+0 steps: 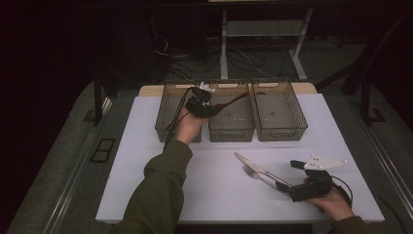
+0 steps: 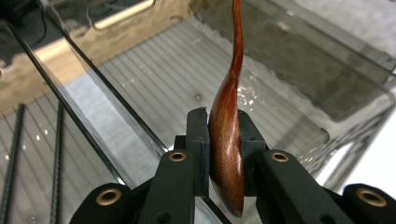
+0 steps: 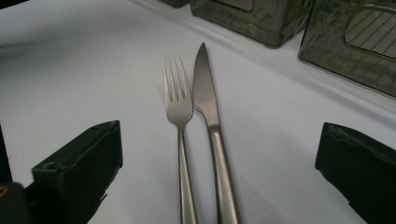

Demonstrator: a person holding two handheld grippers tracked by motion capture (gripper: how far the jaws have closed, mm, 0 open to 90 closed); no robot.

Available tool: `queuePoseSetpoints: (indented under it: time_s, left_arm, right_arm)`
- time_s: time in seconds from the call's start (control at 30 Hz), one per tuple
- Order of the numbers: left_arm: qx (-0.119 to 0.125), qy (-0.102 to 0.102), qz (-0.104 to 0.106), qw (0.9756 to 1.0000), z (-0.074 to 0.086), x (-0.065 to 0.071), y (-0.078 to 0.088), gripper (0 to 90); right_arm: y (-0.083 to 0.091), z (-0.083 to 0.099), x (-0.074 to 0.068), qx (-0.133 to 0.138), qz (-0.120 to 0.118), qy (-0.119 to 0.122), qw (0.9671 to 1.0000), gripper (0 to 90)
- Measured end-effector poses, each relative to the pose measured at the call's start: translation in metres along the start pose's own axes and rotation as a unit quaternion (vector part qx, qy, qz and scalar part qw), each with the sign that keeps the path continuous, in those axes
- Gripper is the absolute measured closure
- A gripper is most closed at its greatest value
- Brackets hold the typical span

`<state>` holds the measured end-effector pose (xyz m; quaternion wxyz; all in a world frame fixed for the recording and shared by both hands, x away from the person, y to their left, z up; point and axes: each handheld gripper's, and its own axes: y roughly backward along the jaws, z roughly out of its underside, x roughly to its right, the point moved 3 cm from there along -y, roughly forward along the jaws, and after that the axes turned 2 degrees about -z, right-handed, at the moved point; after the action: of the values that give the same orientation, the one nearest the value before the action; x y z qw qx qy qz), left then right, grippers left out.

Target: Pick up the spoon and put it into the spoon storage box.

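Observation:
My left gripper (image 1: pixel 203 103) is shut on the bowl of a reddish-brown wooden spoon (image 1: pixel 230 101), whose handle points right over the middle bin (image 1: pixel 232 131). In the left gripper view the spoon (image 2: pixel 229 112) stands on edge, squeezed between the two pads of the gripper (image 2: pixel 225 140), above the ribbed floor of the bin (image 2: pixel 168 74). A steel fork (image 1: pixel 254 173) and knife (image 1: pixel 248 163) lie side by side on the white table (image 1: pixel 160 180). My right gripper (image 1: pixel 289 175) rests open at their handles. In the right gripper view the fork (image 3: pixel 178 105) and knife (image 3: pixel 205 93) run between the wide-apart jaws of the gripper (image 3: pixel 219 140), untouched.
Three smoky clear bins stand in a row at the table's far edge: the left bin (image 1: pixel 168 127), the middle one, and the right bin (image 1: pixel 280 132). Bin corners (image 3: pixel 252 18) show beyond the cutlery. Table legs and cables lie on the dark floor behind.

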<state>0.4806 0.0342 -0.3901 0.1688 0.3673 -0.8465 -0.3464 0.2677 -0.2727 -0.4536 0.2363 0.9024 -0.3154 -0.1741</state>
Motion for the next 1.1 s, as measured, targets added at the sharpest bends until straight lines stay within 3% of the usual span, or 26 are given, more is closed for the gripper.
queuePoseSetpoints:
  time_s: [0.13, 0.27, 0.33, 0.6, 0.8, 0.97, 1.1]
  left_arm:
    - [-0.018, 0.003, -0.001, 0.9998, 0.002, 0.001, -0.008, 78.3]
    - [-0.021, 0.01, 0.009, 0.9997, 0.004, 0.002, -0.012, 77.1]
    - [-0.021, 0.009, 0.009, 0.9997, 0.004, 0.003, -0.011, 71.1]
    - [0.013, 0.012, 0.024, 0.9995, -0.002, 0.006, -0.002, 62.9]
    - [0.037, -0.009, 0.048, 0.9981, -0.004, 0.012, 0.013, 57.2]
    - [0.065, -0.023, 0.066, 0.9954, -0.003, 0.018, 0.028, 52.6]
    - [0.074, -0.04, 0.074, 0.9937, 0.002, 0.026, 0.039, 48.2]
  right_arm:
    - [0.001, 0.0, 0.0, 0.001, 0.0, -0.001, 1.0, 0.2]
    - [0.001, 0.0, 0.0, 0.003, 0.0, 0.0, 1.0, 0.2]
    - [0.001, 0.0, 0.0, 0.002, 0.0, 0.002, 1.0, 0.2]
    - [0.0, 0.0, -0.001, 0.001, -0.001, 0.001, 1.0, 0.2]
    - [0.0, 0.0, -0.001, 0.0, -0.001, 0.001, 1.0, 0.2]
    - [0.0, 0.0, -0.001, 0.0, -0.001, 0.001, 1.0, 0.2]
    - [0.0, 0.0, -0.001, -0.002, -0.002, 0.001, 1.0, 0.2]
